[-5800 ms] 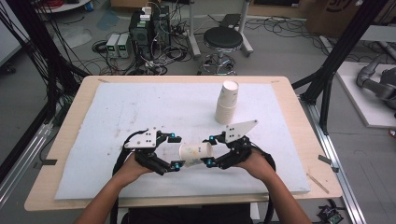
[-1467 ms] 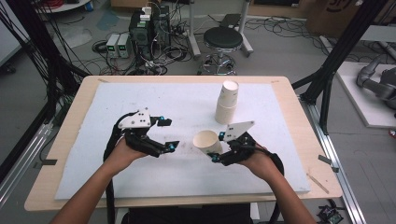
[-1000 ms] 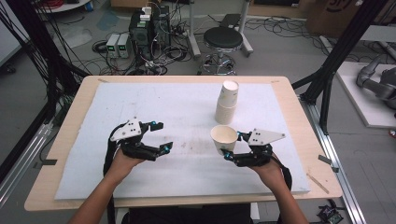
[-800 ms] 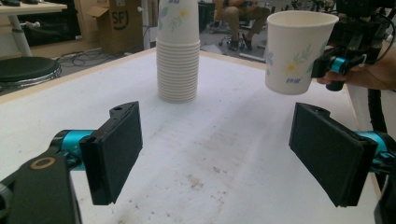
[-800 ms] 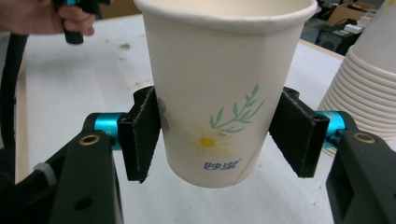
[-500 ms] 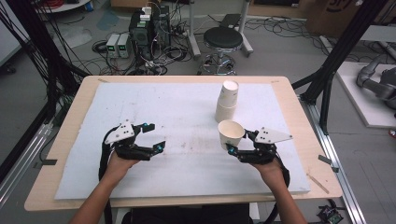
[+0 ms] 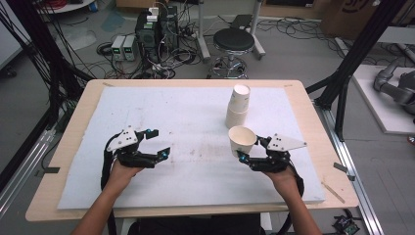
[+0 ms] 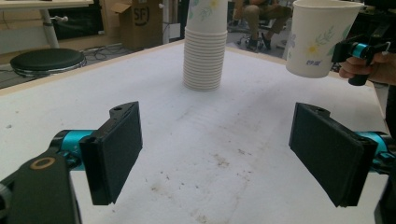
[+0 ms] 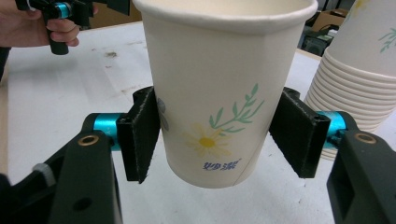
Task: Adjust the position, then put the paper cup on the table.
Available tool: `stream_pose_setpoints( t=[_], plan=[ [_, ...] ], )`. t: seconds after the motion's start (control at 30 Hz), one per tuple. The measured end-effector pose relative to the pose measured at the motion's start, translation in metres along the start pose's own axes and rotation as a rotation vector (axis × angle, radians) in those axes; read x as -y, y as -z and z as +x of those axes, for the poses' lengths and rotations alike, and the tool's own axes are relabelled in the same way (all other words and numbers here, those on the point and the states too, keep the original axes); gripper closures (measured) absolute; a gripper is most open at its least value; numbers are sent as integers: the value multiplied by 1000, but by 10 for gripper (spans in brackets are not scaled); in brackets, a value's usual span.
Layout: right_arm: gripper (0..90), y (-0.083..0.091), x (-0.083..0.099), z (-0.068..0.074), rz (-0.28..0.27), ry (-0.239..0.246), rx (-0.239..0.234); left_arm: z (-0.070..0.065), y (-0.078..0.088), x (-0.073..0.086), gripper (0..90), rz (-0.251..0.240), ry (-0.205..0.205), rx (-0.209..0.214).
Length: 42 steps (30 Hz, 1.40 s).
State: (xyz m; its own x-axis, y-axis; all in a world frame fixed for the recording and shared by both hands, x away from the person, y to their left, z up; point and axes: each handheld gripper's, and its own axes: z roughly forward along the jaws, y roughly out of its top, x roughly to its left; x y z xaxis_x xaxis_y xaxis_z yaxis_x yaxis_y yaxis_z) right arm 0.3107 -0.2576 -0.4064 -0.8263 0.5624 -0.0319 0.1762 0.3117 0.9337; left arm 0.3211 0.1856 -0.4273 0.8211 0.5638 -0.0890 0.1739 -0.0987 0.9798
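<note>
Holding a single paper cup (image 9: 219,93) upright, the right gripper (image 9: 219,135) pinches it at mid-wall between two flat black foam-faced pads (image 9: 140,135). Cup: tapered white paper, rolled rim, printed with a yellow daisy, green sprig and small blue lettering; its base hangs clear of the white table cover (image 7: 186,122). In the high view the cup (image 7: 242,141) sits just ahead of the right gripper (image 7: 249,152), mouth open to the top.

Stack of nested paper cups (image 7: 238,105): same print, ribbed column of rims, standing just beyond the held cup, apart from it.

Left gripper (image 8: 233,154): jaws spread wide, nothing between the rectangular matte pads, teal collars behind them. Cover beneath is slightly fuzzy, speckled with brown stains. The cup stack (image 8: 205,46) stands ahead of these jaws.
</note>
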Motion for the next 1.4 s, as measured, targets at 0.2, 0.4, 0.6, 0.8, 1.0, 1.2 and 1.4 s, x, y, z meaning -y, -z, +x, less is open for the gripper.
stream_pose_setpoints(
  t=[0.2,0.4,0.6,0.8,1.0,1.2,1.4],
  plan=[
    [363,2,0,-1,-5,-6,13,0,0,1,171,0,5,1],
    [359,6,3,-8,1,-15,62,1,-2,3,171,24,17,2],
    [357,13,16,-28,32,-89,206,1,-2,4,171,33,24,-2],
    [357,12,28,-47,105,-141,338,2,-3,4,171,37,24,-4],
    [357,-1,38,-63,206,-201,401,2,-5,5,171,49,21,4],
    [355,-6,41,-65,244,-220,383,1,-6,5,171,55,26,1],
    [346,-2,45,-64,282,-223,390,0,-7,6,171,66,18,2]
  ],
)
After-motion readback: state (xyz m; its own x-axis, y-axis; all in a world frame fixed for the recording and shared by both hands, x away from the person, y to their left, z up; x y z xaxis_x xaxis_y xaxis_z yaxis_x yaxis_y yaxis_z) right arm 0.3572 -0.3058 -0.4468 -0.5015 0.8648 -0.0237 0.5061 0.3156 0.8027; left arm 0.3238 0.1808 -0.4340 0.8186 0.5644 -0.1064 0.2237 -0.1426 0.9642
